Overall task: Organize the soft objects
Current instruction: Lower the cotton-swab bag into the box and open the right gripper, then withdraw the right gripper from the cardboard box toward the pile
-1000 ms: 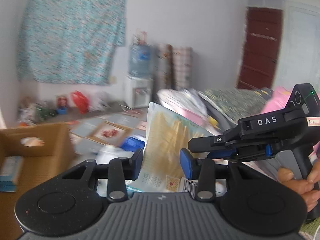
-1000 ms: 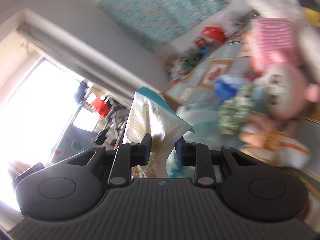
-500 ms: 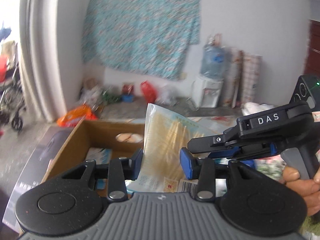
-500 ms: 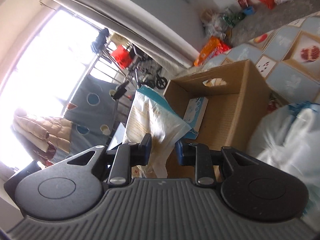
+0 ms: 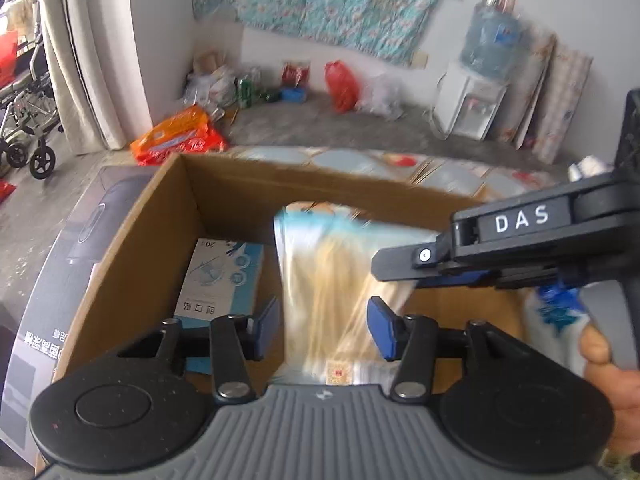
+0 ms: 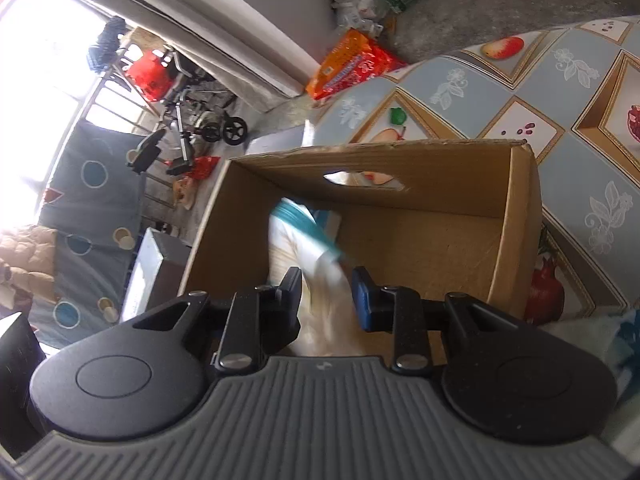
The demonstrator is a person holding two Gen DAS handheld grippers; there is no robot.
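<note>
The left gripper (image 5: 322,330) is seen with its blue pads spread either side of a clear plastic bag of pale yellow sticks with a teal top edge (image 5: 332,276); its jaws have just been opening, and the pads stand clear of the bag. The right gripper (image 6: 326,294) is clenched on the same bag (image 6: 308,264), which is blurred. The bag is held inside the open brown cardboard box (image 6: 440,240), near its left wall. A flat blue-and-white carton (image 5: 220,276) is seen lying on the box floor beside it. The box rests on a fruit-patterned blue cloth (image 6: 580,120)
</note>
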